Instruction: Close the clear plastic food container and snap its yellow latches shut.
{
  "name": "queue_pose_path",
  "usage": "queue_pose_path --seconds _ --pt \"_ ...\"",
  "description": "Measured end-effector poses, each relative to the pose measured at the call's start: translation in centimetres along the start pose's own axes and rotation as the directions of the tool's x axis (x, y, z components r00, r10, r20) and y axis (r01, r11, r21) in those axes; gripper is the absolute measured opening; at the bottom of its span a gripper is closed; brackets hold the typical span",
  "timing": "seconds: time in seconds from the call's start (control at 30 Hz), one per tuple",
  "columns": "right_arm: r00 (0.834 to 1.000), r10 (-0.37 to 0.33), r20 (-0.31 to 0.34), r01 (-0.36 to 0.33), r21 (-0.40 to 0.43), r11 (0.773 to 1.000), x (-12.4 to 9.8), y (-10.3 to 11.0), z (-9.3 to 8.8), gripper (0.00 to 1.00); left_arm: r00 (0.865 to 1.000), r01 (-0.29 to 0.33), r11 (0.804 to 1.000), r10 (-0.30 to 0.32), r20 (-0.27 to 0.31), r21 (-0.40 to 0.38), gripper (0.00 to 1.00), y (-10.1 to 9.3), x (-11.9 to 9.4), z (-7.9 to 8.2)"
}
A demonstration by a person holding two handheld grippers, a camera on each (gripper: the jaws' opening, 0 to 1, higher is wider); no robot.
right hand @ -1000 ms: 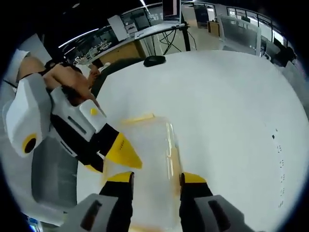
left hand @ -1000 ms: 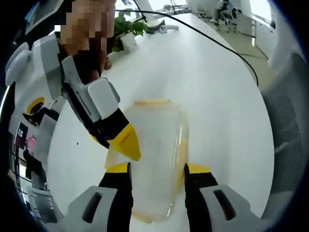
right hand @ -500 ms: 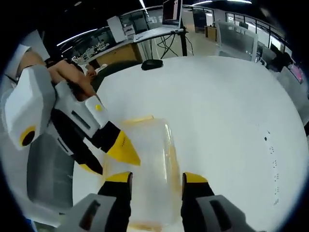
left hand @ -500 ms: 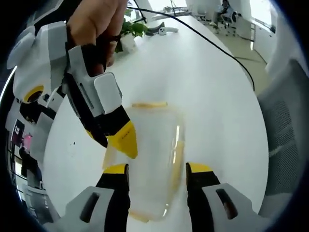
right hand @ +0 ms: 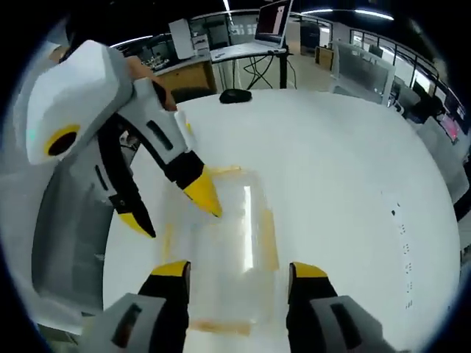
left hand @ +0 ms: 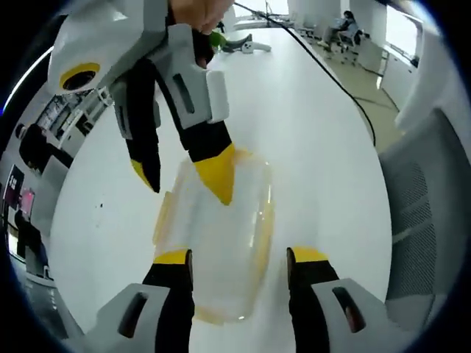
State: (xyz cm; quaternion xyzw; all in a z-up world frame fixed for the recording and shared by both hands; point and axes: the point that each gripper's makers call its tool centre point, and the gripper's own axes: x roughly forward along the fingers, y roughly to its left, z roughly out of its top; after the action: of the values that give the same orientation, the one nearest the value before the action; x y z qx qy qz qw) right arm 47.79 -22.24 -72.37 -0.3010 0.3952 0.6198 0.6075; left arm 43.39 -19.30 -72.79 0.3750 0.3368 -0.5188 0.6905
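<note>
Container [left hand: 221, 243] lies on the table [left hand: 316, 125] between my left gripper's [left hand: 239, 257] wide-open jaws; my right gripper [right hand: 237, 271] gapes too, holding nothing.

— What carries everything?
— A white tabletop [left hand: 316, 132], rounded at its edge.
— And lying on it?
— The clear container [left hand: 217, 235] with yellow latches sits at the left gripper view's 6 o'clock. A black cable [left hand: 331, 73] runs toward 1 o'clock. In the right gripper view, a dark mouse [right hand: 235, 95] lies at 12 o'clock.
</note>
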Motion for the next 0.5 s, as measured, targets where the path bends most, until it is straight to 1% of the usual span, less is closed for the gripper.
queue_pose_path --seconds 0.1,0.2,0.37,0.5 --pt "1.0 -0.008 0.005 0.008 -0.001 1.0 -0.2 0.2 -0.1 0.55 1.0 -0.002 1.0 0.002 -0.005 0.001 0.53 0.4 -0.2 -0.2" --pt "1.0 -0.015 -0.001 0.015 -0.012 1.0 -0.3 0.4 -0.4 0.57 1.0 0.009 1.0 -0.009 -0.016 0.006 0.57 0.5 -0.2 -0.6" --pt "1.0 -0.028 0.004 0.028 -0.024 0.999 -0.4 0.9 -0.6 0.6 0.999 0.003 1.0 -0.003 -0.038 0.017 0.62 1.1 0.0 -1.3" --pt "0.999 -0.043 -0.009 0.042 -0.053 0.998 -0.3 1.5 -1.1 0.63 0.999 -0.003 0.999 0.005 -0.051 0.032 0.68 1.6 0.2 -1.8"
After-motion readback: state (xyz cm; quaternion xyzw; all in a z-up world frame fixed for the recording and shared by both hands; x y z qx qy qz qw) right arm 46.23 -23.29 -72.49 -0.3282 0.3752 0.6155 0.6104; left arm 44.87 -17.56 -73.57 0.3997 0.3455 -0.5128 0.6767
